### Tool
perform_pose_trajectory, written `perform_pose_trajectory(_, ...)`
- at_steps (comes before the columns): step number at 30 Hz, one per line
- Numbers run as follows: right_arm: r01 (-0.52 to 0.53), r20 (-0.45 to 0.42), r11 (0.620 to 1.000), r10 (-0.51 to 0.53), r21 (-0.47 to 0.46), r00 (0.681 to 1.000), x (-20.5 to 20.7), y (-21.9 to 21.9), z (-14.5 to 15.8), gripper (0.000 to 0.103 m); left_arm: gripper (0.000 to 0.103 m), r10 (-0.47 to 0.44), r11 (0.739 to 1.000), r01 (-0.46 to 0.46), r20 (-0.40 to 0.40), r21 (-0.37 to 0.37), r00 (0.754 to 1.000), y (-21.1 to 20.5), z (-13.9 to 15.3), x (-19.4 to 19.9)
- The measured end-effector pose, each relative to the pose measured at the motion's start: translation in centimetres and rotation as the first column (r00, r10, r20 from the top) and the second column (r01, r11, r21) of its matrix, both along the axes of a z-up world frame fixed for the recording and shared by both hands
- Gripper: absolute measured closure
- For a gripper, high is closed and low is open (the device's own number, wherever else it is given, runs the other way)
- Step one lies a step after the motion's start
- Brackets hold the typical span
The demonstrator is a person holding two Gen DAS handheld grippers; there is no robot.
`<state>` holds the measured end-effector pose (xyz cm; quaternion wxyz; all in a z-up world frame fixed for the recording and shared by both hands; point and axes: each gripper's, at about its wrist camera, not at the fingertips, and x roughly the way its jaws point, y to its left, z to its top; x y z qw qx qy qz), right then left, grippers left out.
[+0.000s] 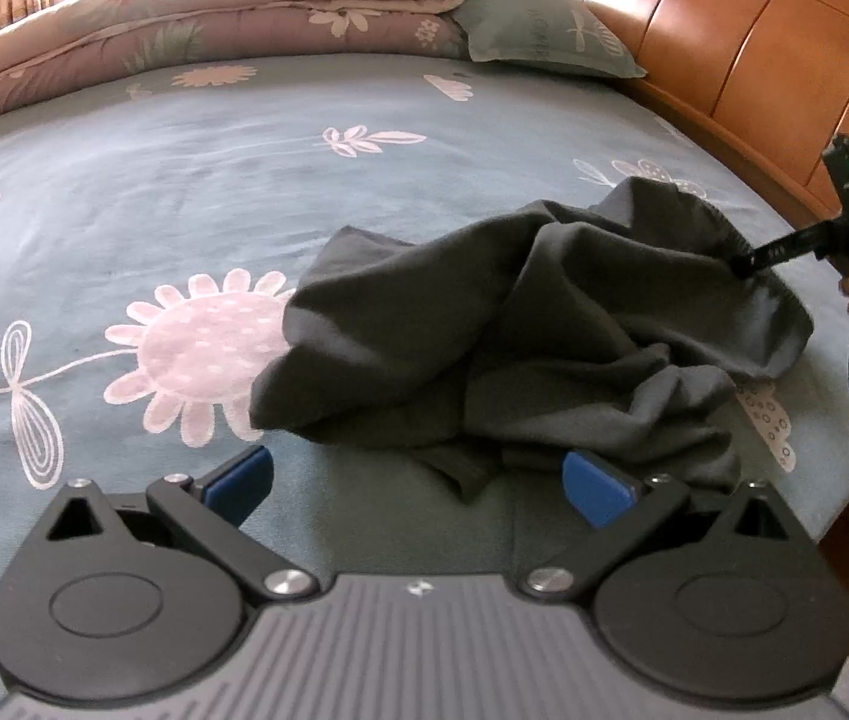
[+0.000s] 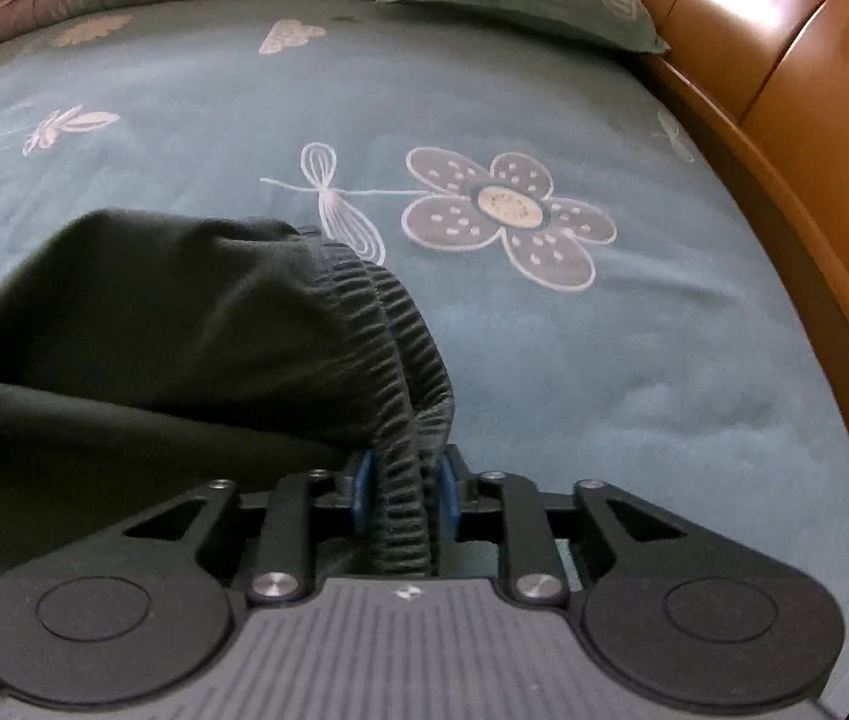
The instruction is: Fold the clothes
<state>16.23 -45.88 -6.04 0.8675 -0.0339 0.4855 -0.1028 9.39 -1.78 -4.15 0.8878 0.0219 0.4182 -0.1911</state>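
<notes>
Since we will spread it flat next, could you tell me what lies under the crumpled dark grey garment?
The crumpled dark grey garment lies on the blue-grey flowered bedsheet, covering part of a pink flower print. Whatever else its folds hide cannot be seen.

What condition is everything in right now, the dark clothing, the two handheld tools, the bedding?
Dark grey garment: crumpled in a heap on the bed, not folded.
Elastic waistband: bunched, pinched in the right tool.
Right tool: closed on the waistband.
Left tool: wide open, holding nothing, at the garment's near edge.
Bedsheet: spread flat.
Quilt: folded, at the far side.
Pillow: lying by the headboard.
</notes>
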Motion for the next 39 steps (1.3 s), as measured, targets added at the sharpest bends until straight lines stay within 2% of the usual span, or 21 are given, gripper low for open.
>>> perform_pose_trajectory(3, 0.012, 0.042, 1.000, -0.012, -0.003, 0.999, -0.9, 0.3, 1.3, 0.063, 0.001, -0.002, 1.000, 0.002, 0.016, 0.017, 1.000, 0.0, 0.2, -0.1)
perform_pose_trajectory(5, 0.004, 0.086, 1.000, -0.004, 0.001, 0.996, -2.0, 0.8, 2.9, 0.051, 0.001, 0.003, 1.000, -0.004, 0.017, 0.010, 1.000, 0.2, 0.2, -0.1)
perform_pose_trajectory(8, -0.061, 0.141, 0.998, 0.057, 0.024, 0.988, -3.7, 2.4, 4.8, 0.047, 0.001, 0.010, 1.000, -0.010, 0.016, -0.001, 1.000, 0.4, 0.3, -0.2)
perform_pose_trajectory(10, -0.141, 0.163, 0.988, 0.129, 0.063, 0.978, -5.3, 3.8, 5.6, 0.046, 0.001, 0.006, 1.000, -0.006, 0.016, -0.003, 1.000, 0.3, 0.4, -0.3)
perform_pose_trajectory(13, -0.266, 0.159, 0.950, 0.241, 0.163, 0.958, -7.5, 6.2, 5.2, 0.046, 0.001, -0.011, 1.000, 0.011, 0.018, 0.001, 1.000, 0.1, 0.4, -0.6)
perform_pose_trajectory(17, -0.410, 0.083, 0.910, 0.404, 0.068, 0.911, -10.5, 10.6, 2.7, 0.046, 0.001, -0.036, 0.999, 0.036, 0.015, 0.008, 0.999, -0.2, 0.3, -1.2)
perform_pose_trajectory(19, -0.465, 0.038, 0.884, 0.464, 0.051, 0.885, -11.2, 12.5, 1.6, 0.046, 0.001, -0.038, 0.999, 0.038, 0.017, 0.017, 0.999, -0.4, 0.3, -1.5)
perform_pose_trajectory(22, -0.524, 0.031, 0.850, 0.523, 0.046, 0.852, -11.8, 14.7, 1.1, 0.046, 0.001, -0.032, 0.999, 0.032, 0.013, 0.023, 0.999, -0.2, 0.1, -1.7)
perform_pose_trajectory(24, -0.546, 0.047, 0.836, 0.544, 0.044, 0.837, -11.8, 15.4, 1.6, 0.046, 0.001, -0.029, 0.999, 0.029, 0.013, 0.024, 0.999, 0.1, 0.1, -1.8)
perform_pose_trajectory(31, -0.546, 0.076, 0.835, 0.541, 0.066, 0.838, -11.6, 16.1, 2.3, 0.046, 0.001, -0.031, 0.997, 0.024, 0.091, 0.069, 0.995, 1.8, 0.3, 0.6)
perform_pose_trajectory(36, -0.552, 0.099, 0.829, 0.544, 0.085, 0.833, -11.3, 16.0, 3.4, 0.046, 0.001, -0.033, 0.995, 0.026, 0.075, 0.099, 0.997, 2.3, 0.4, 2.6)
perform_pose_trajectory(39, -0.587, 0.142, 0.805, 0.573, 0.088, 0.807, -10.1, 16.1, 5.6, 0.046, 0.001, -0.049, 0.996, 0.044, 0.068, 0.083, 0.996, 2.5, 0.3, 2.6)
